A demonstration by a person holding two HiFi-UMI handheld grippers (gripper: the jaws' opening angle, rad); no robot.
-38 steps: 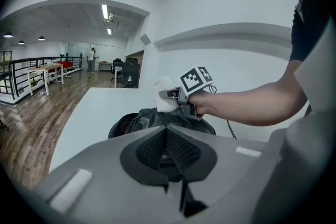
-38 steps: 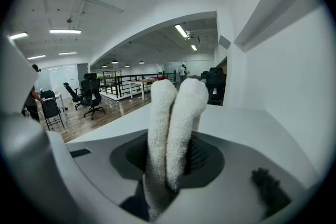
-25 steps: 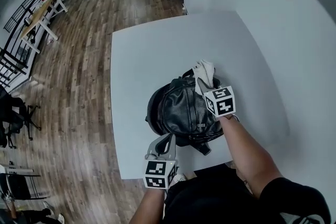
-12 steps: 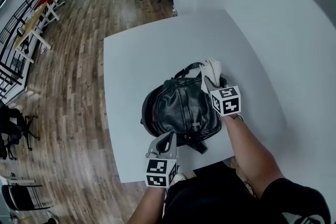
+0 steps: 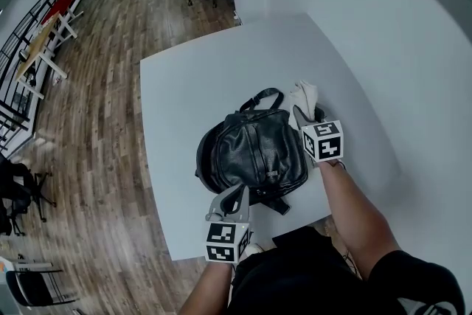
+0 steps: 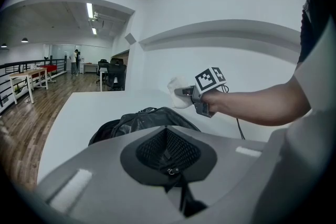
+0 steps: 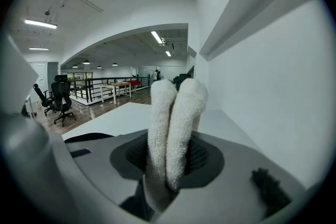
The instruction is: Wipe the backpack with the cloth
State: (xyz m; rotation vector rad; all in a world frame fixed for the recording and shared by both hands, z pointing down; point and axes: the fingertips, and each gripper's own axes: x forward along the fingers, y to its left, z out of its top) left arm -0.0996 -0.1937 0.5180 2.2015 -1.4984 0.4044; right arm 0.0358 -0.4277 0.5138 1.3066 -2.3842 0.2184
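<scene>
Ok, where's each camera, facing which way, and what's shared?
Head view: on the head, steeply down at the black leather backpack on the table; left tongs, right tongs, forearms show.
Left gripper view: on the left tongs, across the backpack at the right tongs and forearm.
Right gripper view: on the right tongs, towards the office; jaws clamp the white cloth.
All three show the cloth.
</scene>
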